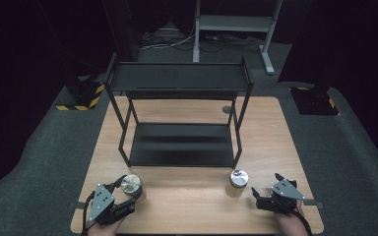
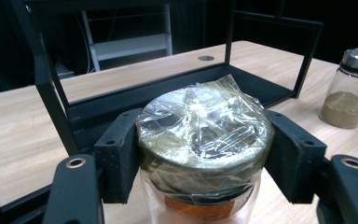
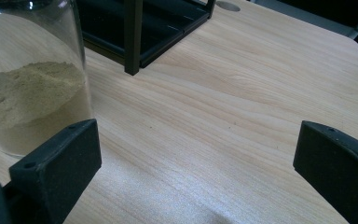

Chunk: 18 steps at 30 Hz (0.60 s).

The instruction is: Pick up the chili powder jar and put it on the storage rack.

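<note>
A black two-tier rack (image 1: 179,115) was seen standing on the tabletop (image 1: 197,209), well ahead of both hand-held grippers, its two shelves bare. No jar had yet been placed on it, so the work was judged to be near its start: one jar gripped, none shelved, the second untouched.

The left hand-held gripper (image 1: 119,196) was pinched on the orange-powder jar (image 2: 203,140), its black pads (image 2: 116,161) pressed against either side of the film-wrapped lid. The jar was held upright between the jaws, its long axis vertical and its lid pointed up; whether its base had left the tabletop could not be told.

The right hand-held gripper (image 1: 267,196) was spread wide and held nothing. The beige-powder jar (image 1: 238,183) was stood upright on the tabletop just ahead of that gripper and to its left, lid up, close beside the left jaw in the right gripper view but outside the gap.

Lifting the gripped jar onto a shelf, then taking up the second, was judged to remain.
</note>
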{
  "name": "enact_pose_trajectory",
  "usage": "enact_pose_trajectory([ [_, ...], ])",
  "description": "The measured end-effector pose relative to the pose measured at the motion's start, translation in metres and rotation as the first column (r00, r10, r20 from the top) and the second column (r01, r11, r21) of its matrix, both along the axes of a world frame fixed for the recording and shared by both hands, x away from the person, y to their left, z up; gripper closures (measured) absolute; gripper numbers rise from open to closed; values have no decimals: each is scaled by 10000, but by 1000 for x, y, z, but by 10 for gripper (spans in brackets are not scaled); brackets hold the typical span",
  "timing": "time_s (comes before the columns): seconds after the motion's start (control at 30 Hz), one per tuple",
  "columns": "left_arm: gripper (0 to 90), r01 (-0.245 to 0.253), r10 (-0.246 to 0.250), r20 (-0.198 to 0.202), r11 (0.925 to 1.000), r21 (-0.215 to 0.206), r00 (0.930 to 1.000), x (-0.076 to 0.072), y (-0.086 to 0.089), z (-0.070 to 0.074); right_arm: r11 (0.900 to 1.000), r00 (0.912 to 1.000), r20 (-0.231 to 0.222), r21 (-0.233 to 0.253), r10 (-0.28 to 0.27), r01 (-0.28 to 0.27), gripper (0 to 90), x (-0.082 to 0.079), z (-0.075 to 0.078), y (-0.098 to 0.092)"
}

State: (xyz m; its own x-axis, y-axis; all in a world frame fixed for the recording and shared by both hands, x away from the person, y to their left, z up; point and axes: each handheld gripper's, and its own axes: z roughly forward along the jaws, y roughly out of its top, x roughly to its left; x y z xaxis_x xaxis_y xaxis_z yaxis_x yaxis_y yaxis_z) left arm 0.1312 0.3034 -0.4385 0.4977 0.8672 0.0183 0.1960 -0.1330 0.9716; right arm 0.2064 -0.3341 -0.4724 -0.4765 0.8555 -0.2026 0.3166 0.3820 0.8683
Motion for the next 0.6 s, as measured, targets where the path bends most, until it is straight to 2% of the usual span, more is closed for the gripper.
enact_pose_trajectory([
  [0.2,343,4,-1,161,9999,-161,9999,6,2,10,10000,10000,-2,23,3,-3,0,0,0,-1],
  [0.6,343,42,-35,613,9999,-107,9981,17,-5,35,9999,10000,-2,98,-20,21,0,0,0,-1],
])
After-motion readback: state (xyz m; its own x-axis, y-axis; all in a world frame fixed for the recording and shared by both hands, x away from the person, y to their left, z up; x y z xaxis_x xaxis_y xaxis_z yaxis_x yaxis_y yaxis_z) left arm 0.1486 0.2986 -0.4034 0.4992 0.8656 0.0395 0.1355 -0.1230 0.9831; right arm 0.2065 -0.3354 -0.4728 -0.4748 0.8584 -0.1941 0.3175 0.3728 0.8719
